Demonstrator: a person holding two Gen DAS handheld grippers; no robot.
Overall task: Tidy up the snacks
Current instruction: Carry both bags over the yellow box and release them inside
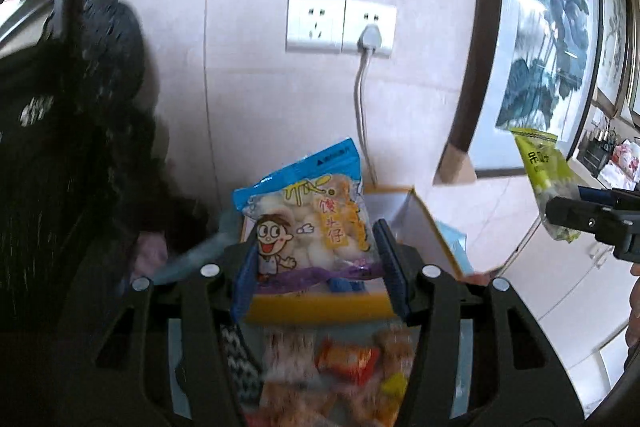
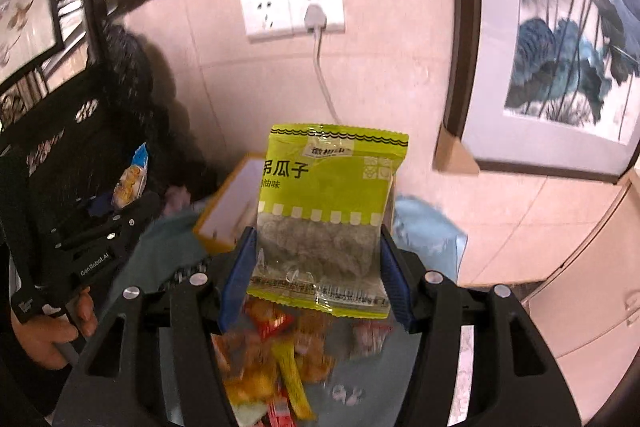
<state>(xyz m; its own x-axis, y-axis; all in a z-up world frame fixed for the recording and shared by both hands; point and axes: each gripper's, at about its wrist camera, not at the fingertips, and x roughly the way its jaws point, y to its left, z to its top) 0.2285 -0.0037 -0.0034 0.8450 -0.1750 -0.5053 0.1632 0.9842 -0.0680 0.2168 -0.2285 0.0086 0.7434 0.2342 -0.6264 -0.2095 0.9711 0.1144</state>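
My left gripper (image 1: 316, 233) is shut on a blue-topped snack bag (image 1: 308, 203) with a cartoon boy, lifted upright above a yellow box (image 1: 404, 205) with a white inside. My right gripper (image 2: 318, 233) is shut on a yellow-green bag of seeds (image 2: 332, 187), its blue pads (image 2: 240, 267) pressing on both sides. From the left wrist view, the right gripper (image 1: 560, 211) with the green bag (image 1: 544, 171) hangs at the far right. Over on the left of the right wrist view, a hand (image 2: 48, 335) carries the left gripper (image 2: 120, 207) with the blue bag (image 2: 132, 183).
A blurred pile of loose snack packets (image 2: 280, 359) lies below both grippers. A light blue bag (image 2: 428, 235) rests beside the yellow box (image 2: 236, 203). Behind are a tiled wall with a plugged socket (image 1: 368, 31), framed paintings (image 2: 560, 67) and dark carved furniture (image 1: 48, 147).
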